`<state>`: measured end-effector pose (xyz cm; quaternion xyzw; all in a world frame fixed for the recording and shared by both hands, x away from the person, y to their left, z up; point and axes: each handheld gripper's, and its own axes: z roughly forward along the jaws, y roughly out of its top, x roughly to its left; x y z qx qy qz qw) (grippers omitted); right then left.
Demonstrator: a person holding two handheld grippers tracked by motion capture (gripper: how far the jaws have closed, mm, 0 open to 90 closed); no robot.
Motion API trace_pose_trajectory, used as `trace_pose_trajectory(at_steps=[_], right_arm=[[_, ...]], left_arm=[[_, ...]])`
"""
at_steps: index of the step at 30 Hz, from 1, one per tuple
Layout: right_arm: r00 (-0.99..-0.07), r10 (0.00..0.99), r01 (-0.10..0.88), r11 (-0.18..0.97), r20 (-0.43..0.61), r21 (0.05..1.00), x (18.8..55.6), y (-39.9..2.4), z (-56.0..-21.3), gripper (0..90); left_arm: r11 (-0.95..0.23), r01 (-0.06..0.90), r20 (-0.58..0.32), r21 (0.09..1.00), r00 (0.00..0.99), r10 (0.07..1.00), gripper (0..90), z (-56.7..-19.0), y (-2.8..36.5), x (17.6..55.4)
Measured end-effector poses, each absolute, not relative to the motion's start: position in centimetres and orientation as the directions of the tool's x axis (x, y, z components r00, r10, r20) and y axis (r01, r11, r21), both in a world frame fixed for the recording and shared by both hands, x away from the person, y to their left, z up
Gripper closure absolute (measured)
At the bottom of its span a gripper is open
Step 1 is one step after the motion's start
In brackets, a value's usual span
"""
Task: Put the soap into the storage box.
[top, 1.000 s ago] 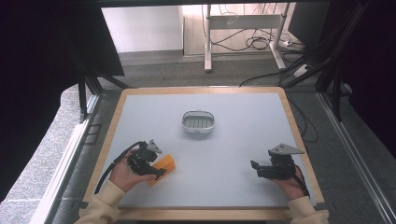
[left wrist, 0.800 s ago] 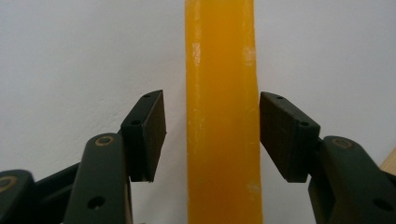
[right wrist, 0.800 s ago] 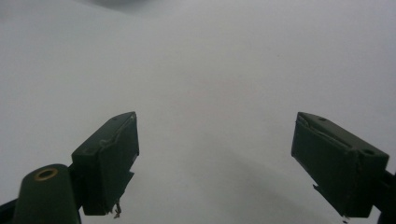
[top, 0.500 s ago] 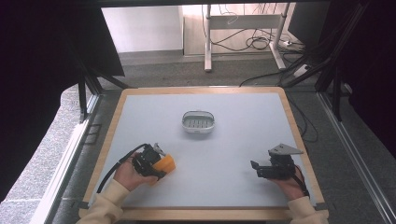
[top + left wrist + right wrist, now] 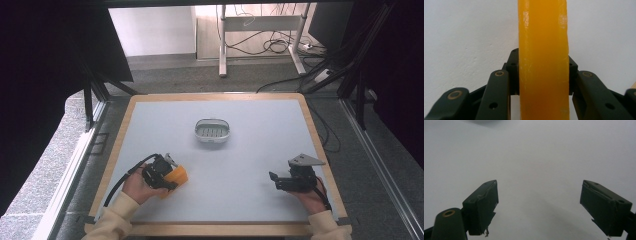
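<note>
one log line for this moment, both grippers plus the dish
left gripper: just closed on soap | right gripper: open, nothing between | dish: mid table, nothing in it

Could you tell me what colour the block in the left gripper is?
Orange block; clearest in the left gripper view.

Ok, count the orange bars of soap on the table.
1: the orange soap bar sits near the table's front left, clamped in the left gripper.
</note>
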<state>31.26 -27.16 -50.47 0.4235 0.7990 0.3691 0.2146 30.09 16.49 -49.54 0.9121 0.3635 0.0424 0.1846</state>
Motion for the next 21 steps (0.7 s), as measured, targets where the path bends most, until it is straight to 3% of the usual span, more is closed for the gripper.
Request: trace_pose_trajectory(at_steps=[21], right_arm=[[-0.553,0.833,0.511,0.374,-0.037,0.774,31.3,-27.1,-50.5,15.4]], left_arm=[[-0.646,0.645,-0.098,0.409,0.735,0.671,61.9,-48.3,17.4,30.1]])
